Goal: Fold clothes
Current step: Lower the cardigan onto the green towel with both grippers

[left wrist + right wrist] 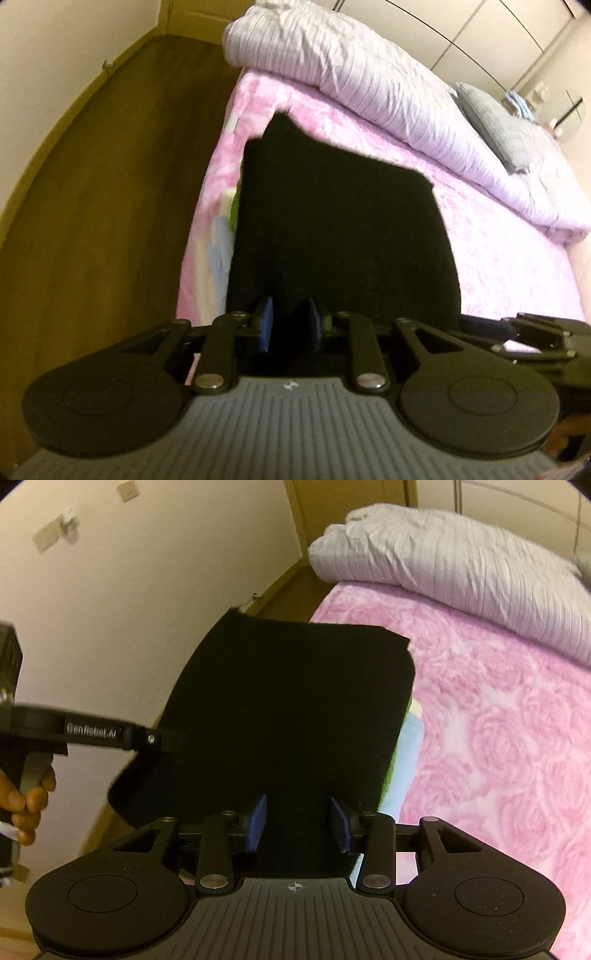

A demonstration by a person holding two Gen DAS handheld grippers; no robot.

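Black cloth (340,229): lies on the pink blanket (498,266) at the bed's near corner, on top of a small stack of other clothes (406,746). Its left side hangs past the bed's edge.

Left gripper (289,325): fingers close together over the cloth's near edge. I cannot tell if they pinch it.

Right gripper (298,825): fingers apart, cloth between them, not squeezed as far as I can see.

Risk, slipping: if only one gripper grabs, the cloth may pull crooked and the fold comes out messy.

Risk, falling: the hanging side could drag the cloth onto the floor (110,184).

Risk, wrong grab: fingers may catch the clothes underneath too.
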